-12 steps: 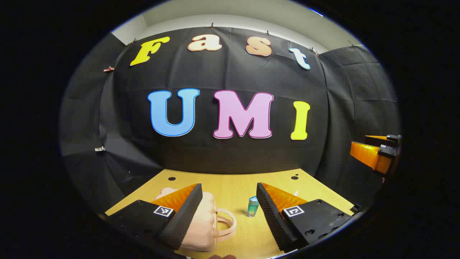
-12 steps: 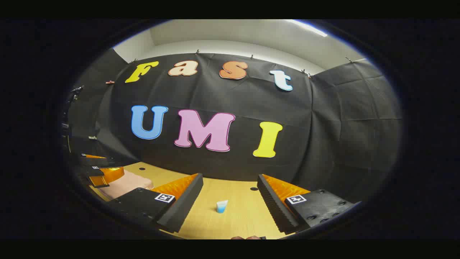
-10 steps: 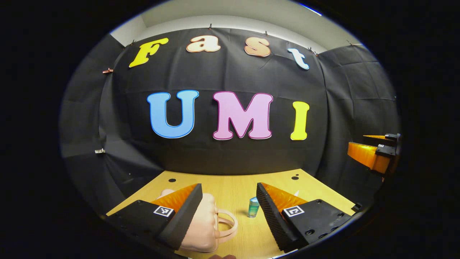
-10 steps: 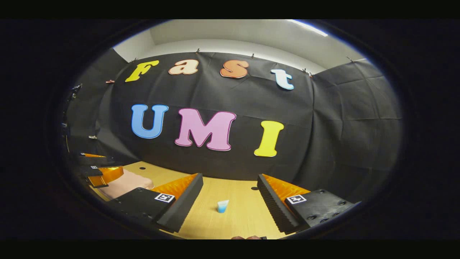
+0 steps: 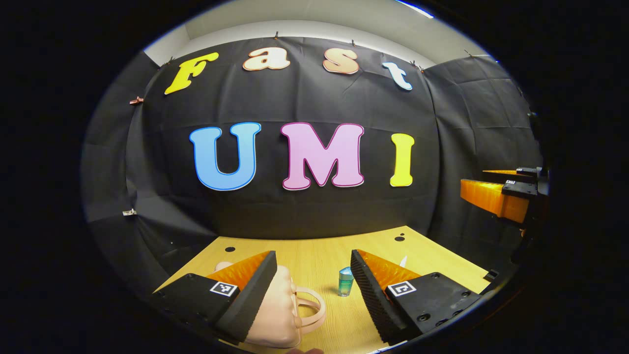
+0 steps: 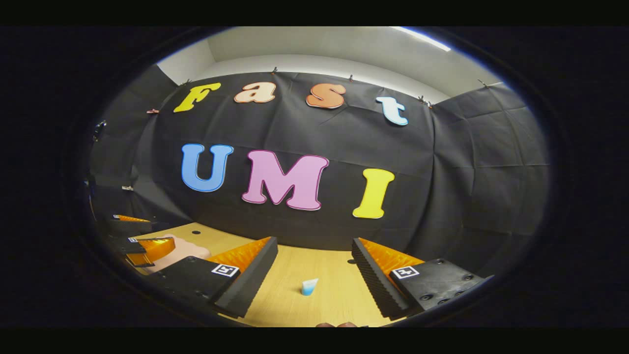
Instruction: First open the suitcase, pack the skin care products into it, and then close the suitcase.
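A small pale pink suitcase [image 5: 277, 309] with a loop handle [image 5: 310, 307] lies closed on the wooden table [image 5: 314, 255], partly behind the left finger of my left gripper [image 5: 313, 285]. That gripper is open and held above the table. A small teal bottle [image 5: 345, 281] stands upright between its fingers, farther off. In the right gripper view, a small blue and white tube [image 6: 308, 286] stands on the table [image 6: 334, 300] ahead of my open right gripper [image 6: 314, 278]. The suitcase [image 6: 177, 251] shows at the left there, beside the left gripper [image 6: 140, 246]. The right gripper [image 5: 501, 194] hovers at the right of the left gripper view.
The table has small round holes [image 5: 229, 249] near its back edge [image 5: 314, 235] and ends at the black cloth wall [image 5: 314, 206]. Bare wood lies between the suitcase and the bottles.
Both views have shifted slightly: the left gripper has tipped and drifted a little, so the table shows more. The right gripper has edged closer to the blue tube. Nothing was grasped.
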`<state>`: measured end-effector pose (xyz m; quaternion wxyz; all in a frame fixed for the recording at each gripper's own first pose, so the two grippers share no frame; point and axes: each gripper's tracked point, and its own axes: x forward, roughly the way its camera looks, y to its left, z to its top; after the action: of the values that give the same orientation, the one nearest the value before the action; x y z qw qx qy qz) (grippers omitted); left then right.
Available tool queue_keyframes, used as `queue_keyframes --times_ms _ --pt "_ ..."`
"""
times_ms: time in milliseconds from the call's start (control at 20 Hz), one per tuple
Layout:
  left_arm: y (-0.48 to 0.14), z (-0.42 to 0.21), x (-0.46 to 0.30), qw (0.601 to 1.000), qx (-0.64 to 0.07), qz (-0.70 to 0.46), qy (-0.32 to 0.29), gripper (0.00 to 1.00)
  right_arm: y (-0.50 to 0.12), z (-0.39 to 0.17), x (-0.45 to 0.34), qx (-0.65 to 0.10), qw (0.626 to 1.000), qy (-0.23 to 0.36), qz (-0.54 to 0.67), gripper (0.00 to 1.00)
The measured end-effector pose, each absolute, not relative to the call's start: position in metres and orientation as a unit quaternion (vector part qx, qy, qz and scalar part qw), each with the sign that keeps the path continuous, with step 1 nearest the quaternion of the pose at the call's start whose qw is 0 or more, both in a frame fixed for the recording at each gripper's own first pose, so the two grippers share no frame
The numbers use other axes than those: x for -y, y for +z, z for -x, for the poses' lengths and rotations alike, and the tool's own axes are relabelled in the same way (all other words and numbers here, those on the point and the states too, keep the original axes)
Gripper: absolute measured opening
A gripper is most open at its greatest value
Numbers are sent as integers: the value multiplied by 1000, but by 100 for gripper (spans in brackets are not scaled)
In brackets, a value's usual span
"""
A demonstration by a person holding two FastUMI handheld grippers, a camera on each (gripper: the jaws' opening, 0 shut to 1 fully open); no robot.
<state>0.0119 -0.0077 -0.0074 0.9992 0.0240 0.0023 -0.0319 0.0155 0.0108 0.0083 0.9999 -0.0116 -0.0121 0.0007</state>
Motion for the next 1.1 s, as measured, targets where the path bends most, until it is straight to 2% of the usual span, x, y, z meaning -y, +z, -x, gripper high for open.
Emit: queue_keyframes --times_ms 150,500,650,800,900,1100 --pt "-12 -17 18 998 -5 -25 -49 95 6 -11 -3 8 1000 -11 21 96" --pt "-66 -26 33 995 -63 -33 -74 95 3 6 13 7 999 -36 29 96" --pt "-110 -39 41 988 -133 -18 -80 95 -1 3 17 13 999 -25 39 96" --pt "-141 -58 42 982 -175 -5 -71 95 -3 -11 25 20 999 -11 40 96" --pt "-168 -71 25 976 -215 -15 -34 95 -17 -21 28 8 999 9 37 96" --pt "-205 -97 16 961 -274 -32 -4 96 -48 -41 47 -18 999 36 32 96"
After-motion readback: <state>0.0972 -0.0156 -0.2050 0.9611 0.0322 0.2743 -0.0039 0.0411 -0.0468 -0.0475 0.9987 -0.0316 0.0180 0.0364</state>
